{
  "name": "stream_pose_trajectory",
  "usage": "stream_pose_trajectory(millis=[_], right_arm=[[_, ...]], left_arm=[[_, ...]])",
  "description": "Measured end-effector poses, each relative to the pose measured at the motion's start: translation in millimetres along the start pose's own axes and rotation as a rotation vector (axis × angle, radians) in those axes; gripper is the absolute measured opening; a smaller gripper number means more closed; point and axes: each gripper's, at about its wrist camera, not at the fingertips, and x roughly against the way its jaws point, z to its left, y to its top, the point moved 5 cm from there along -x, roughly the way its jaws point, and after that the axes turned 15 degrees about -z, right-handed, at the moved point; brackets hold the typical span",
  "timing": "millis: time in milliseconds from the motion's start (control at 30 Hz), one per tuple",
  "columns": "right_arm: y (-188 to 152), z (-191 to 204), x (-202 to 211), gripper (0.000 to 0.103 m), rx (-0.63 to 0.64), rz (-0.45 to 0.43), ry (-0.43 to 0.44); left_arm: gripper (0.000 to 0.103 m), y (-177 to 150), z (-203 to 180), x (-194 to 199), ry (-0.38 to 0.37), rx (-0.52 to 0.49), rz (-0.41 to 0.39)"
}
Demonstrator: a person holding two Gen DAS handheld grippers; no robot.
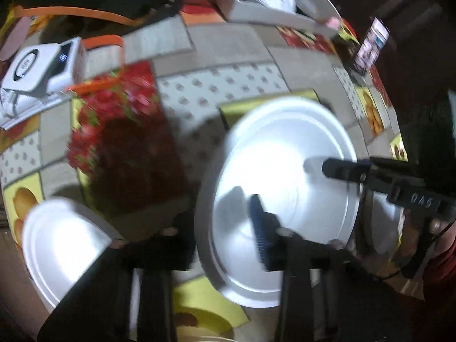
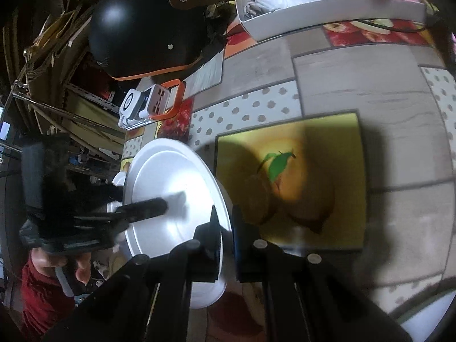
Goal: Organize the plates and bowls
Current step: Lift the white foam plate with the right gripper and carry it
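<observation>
plate pinched at the rim, both tongs on it

the plate [image 2: 171, 188] is tilted up off the counter [image 2: 356, 79], over the fruit-print cloth. white, stiff and glossy, probably light plastic or melamine, so slippery; the raised rim is the only sound hold. right tongs [image 2: 225, 228] are clenched on its near edge. left tongs [image 1: 225, 222] straddle the opposite rim, seemingly nipping it, though blur hides the contact. a second plate [image 1: 62, 245] lies well apart.

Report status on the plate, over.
Right gripper shut on plate rim. Left gripper straddles its rim, grip unclear. Second plate lies apart.
</observation>
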Motion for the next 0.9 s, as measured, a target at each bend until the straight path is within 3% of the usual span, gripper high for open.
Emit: stream_pose_trajectory(millis=[67,367,500,600,633,667,700,733,767,833,900], right_arm=[[-5.6,-0.7,12.6,0.004,0.025,0.001,-0.007],[-62.1,-18.7,56.6,0.008,0.087,0.111,-0.036],[-79.8,-39.9,51.8,0.008,0.06,0.169,-0.067],[-82.9,-45.6,47.8,0.01,0.065,0.176,-0.079],[-84.3,-46.3,48.0,0.022,0.068,0.172,-0.081],[-84.2,-47.6,47.9,0.033,0.067,0.167,-0.085],[-85.8,-48.7,49.8,0.061,0.062,0.155,-0.081],[-85.6,-48.2,50.1,0.074,0.059,0.145,-0.073],[-84.2,-47.2,50.8,0.084,0.056,0.132,-0.06],[-83.3,-48.5,56.0,0.085,0.06,0.104,-0.067],[-80.2,-48.2,61.4,0.103,0.057,0.066,-0.058]], left_arm=[[0.023,-10.9,-11.9,5.2,0.004,-0.021,-0.003],[0.023,-84.9,-77.4,15.6,-0.024,0.031,0.012],[0.023,-111.0,-83.7,-8.1,0.038,0.051,0.063],[0.024,-118.1,-83.6,-14.1,0.081,0.058,0.055],[0.026,-118.1,-84.1,-12.8,0.088,0.061,0.047],[0.036,-117.6,-84.5,-10.8,0.102,0.062,0.038],[0.045,-116.4,-83.4,-7.8,0.117,0.062,0.024],[0.069,-114.8,-83.5,-4.0,0.134,0.062,0.001],[0.086,-113.8,-83.4,-0.6,0.143,0.062,-0.019],[0.091,-112.2,-84.7,8.6,0.149,0.068,-0.065],[0.1,-111.3,-83.4,15.7,0.152,0.083,-0.09]])
